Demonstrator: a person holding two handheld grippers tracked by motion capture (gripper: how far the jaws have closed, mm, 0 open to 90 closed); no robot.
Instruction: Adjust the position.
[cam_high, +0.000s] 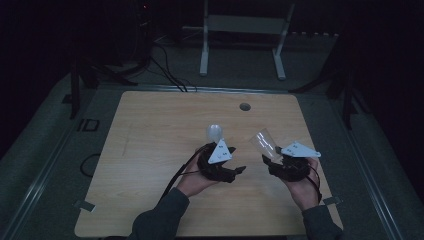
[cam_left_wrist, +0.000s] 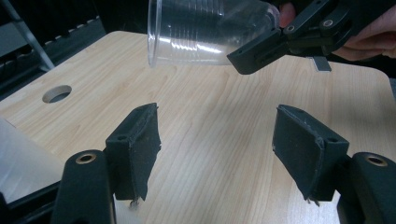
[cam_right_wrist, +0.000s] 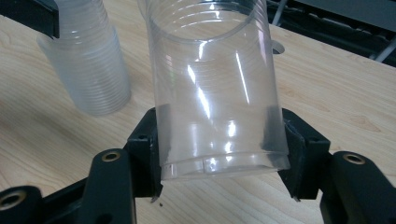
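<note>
Right gripper view is showing the right gripper (cam_right_wrist: 219, 154) pinching a clear plastic cup (cam_right_wrist: 215, 84) near its base, both pads pressing its sides while its open mouth is pointing away from the jaws. Left gripper (cam_left_wrist: 215, 154) is standing spread over the wooden table (cam_left_wrist: 210, 116) with nothing between its jaws, the held cup (cam_left_wrist: 205, 32) hanging beyond and above them. A cloudy stack of cups (cam_right_wrist: 88, 70) is lying past the right gripper's left jaw.

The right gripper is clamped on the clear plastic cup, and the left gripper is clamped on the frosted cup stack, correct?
Not quite. In the left gripper view the left gripper stands open with only bare table between its jaws. The right gripper is indeed clamped on the clear plastic cup; the frosted cup stack stands beside it.
</note>
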